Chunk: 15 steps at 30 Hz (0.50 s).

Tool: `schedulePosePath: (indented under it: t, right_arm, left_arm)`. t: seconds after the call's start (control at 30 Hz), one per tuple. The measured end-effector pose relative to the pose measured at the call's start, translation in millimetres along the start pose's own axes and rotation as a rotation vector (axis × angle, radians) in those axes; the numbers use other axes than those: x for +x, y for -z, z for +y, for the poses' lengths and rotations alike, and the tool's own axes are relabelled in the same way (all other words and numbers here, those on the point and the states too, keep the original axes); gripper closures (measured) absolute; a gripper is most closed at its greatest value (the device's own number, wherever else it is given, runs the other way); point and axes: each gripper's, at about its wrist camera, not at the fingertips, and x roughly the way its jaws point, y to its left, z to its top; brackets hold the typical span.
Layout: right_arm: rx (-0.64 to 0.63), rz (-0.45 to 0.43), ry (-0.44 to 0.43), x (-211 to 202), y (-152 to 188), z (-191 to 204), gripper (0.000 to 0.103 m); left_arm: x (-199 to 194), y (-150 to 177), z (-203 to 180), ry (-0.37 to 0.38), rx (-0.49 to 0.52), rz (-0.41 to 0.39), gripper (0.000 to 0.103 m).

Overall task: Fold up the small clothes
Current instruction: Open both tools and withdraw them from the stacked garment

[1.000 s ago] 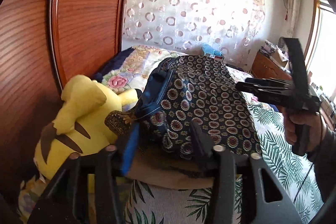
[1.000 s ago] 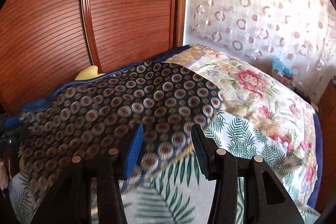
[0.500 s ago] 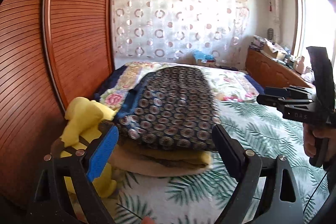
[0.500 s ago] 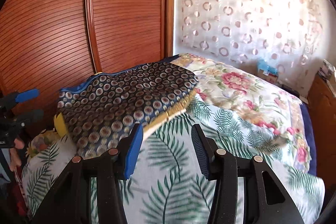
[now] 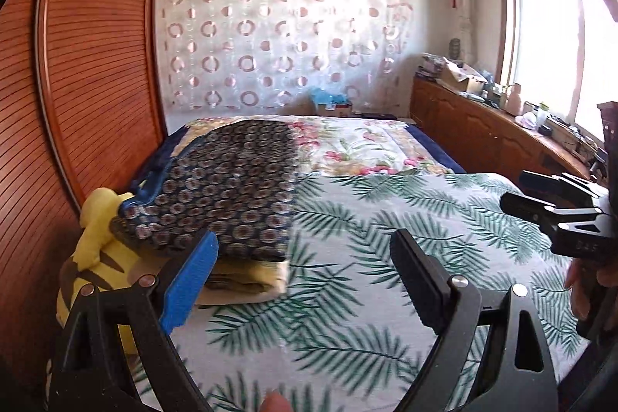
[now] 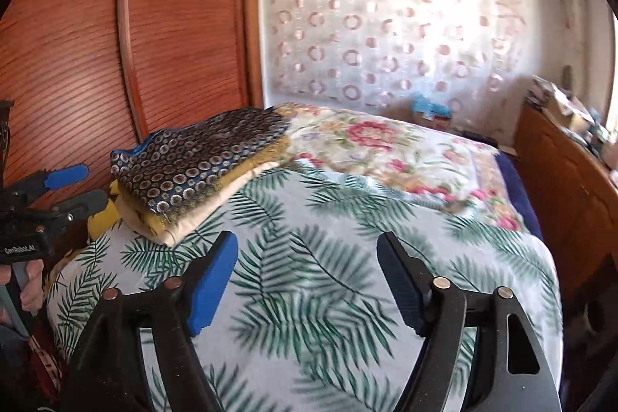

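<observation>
left gripper point(image 5: 305, 280) is standing wide open, holding nothing | right gripper point(image 6: 307, 280) is opening, nothing between jaws | folded dotted garment point(image 6: 201, 157) is lying atop the pile of clothes point(image 6: 193, 215) | yellow plush toy point(image 5: 96, 257) is touching the pile, on its wardrobe point(image 5: 96, 64) side

The bed point(image 6: 347, 296) is being covered by a palm-leaf sheet point(image 5: 367, 296). Beyond the sheet, a floral quilt point(image 6: 386, 149) is being seen. At its left edge, folded clothes point(image 6: 193, 172) are being stacked, beside a yellow plush toy point(image 5: 96, 257).
</observation>
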Motion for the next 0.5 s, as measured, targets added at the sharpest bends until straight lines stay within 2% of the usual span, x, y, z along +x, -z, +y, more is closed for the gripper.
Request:
schedulePosePath:
  t: [0.23,0.5]
  right_arm:
    - [0.069,-0.063,0.087,-62,11,-9,0.025]
    - [0.101,-0.120,0.132,-96,15,-7,0.025]
  left_arm:
    - [-8,-14,-32,0.063,0.020,-0.005,0.012]
    - [-29,-35,-56,0.068,0.045,-0.067,0.012]
